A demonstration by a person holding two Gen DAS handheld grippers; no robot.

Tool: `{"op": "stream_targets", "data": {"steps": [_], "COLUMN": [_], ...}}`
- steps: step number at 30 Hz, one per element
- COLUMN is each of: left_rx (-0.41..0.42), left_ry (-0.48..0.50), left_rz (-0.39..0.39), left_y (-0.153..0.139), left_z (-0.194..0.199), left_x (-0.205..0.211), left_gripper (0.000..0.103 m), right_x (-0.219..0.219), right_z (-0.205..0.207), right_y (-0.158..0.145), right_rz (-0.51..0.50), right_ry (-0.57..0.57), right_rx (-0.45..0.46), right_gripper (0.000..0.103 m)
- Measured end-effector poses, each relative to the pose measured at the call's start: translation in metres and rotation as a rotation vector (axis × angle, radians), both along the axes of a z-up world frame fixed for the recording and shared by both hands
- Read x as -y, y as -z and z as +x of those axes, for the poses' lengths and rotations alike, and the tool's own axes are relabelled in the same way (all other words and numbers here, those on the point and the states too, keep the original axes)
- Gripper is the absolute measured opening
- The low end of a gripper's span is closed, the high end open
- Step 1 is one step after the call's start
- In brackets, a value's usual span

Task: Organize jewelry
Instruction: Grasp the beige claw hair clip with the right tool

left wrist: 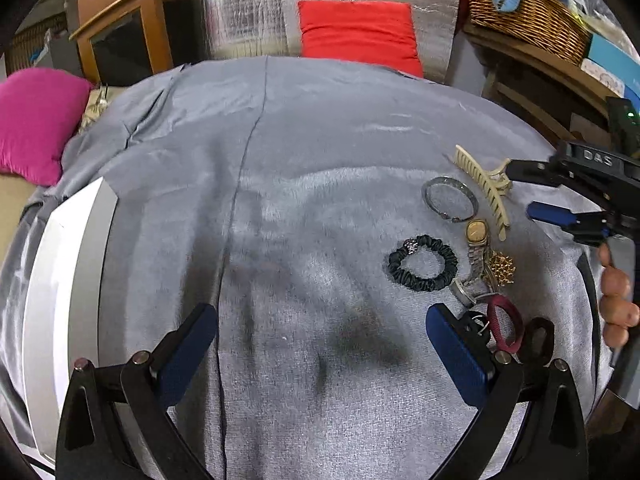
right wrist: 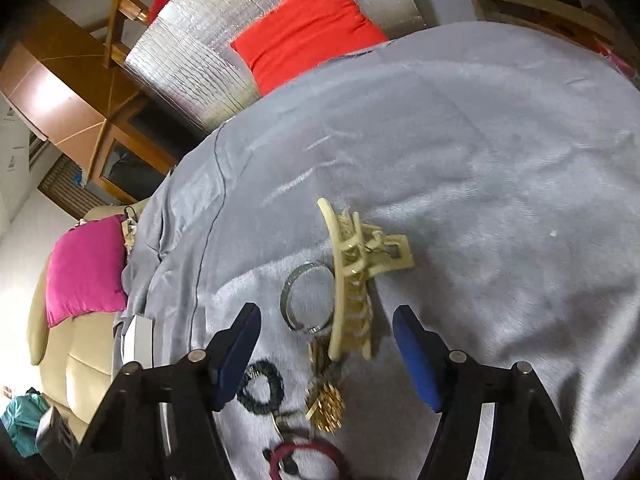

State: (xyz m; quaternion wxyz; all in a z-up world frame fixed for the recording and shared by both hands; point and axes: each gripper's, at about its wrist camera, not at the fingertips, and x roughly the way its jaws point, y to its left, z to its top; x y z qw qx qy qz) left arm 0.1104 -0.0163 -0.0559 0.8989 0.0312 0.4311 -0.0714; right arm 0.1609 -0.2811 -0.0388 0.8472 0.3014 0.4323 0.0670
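Observation:
A pile of jewelry lies on a grey cloth (left wrist: 312, 168): a cream hair claw (left wrist: 486, 188) (right wrist: 356, 280), a silver bangle (left wrist: 450, 199) (right wrist: 306, 298), a gold watch (left wrist: 477, 236), a black scrunchie (left wrist: 423, 263) (right wrist: 262, 387), a gold spiky piece (left wrist: 500, 266) (right wrist: 325, 404) and a maroon hair tie (left wrist: 505, 328) (right wrist: 308, 456). My left gripper (left wrist: 322, 344) is open and empty, left of the pile. My right gripper (right wrist: 326, 356) (left wrist: 520, 190) is open, hovering over the claw and bangle.
A white box (left wrist: 64, 300) (right wrist: 138, 340) sits at the cloth's left edge. A red cushion (left wrist: 360, 32) and silver foil sheet (left wrist: 248, 4) stand behind. A pink cushion (left wrist: 36, 120) lies far left. A wicker basket (left wrist: 528, 12) sits on a shelf at right.

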Motion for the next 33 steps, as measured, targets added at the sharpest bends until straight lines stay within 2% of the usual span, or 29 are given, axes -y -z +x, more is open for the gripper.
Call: {"op": "stream_targets", "data": {"steps": [3,5,7,13,17,22,28,30,33], "left_rx": [-0.015,-0.017,-0.012,-0.001,0.014,0.014,-0.043,-0.07,-0.078], "left_ry": [0.0,0.018,0.046,0.128,0.18,0.255,0.359,0.389,0.445], "left_rz": [-0.024,-0.041,-0.044,-0.051,-0.068,-0.079,-0.113,-0.125,-0.129], "left_y": [0.001,0.001,0.001,0.0,-0.003,-0.002,0.003,0.006,0.007], "left_z": [-0.001,-0.004,-0.007,-0.015,-0.021,-0.026,-0.033,-0.036,-0.046], "left_x": [-0.003,-0.003,0.0,0.011,0.02,0.038,0.064,0.07,0.081], "left_gripper": [0.103,0.103,0.103,0.103,0.097,0.095,0.083,0.07,0.066], "right_x": [-0.009,-0.012,-0.01,0.0,0.007,0.019,0.026,0.028,0.037], "right_z": [0.015,0.024,0.03,0.034,0.03,0.02,0.005,0.002,-0.007], "right_y": [0.005,0.01,0.017,0.026,0.025,0.017,0.012,0.013,0.012], "right_rz": [-0.035,-0.056,-0.062,-0.051,-0.033,-0.013,-0.069,-0.078,-0.083], "right_ry": [0.006,0.007,0.013,0.011,-0.012,-0.005,-0.014,-0.025,-0.029], "right_rx": [-0.016,-0.038,-0.059,-0.08,-0.066,-0.039,-0.058,-0.068,-0.085], "right_gripper": [0.068,0.058,0.054,0.025,0.024,0.02,0.017,0.012,0.011]}}
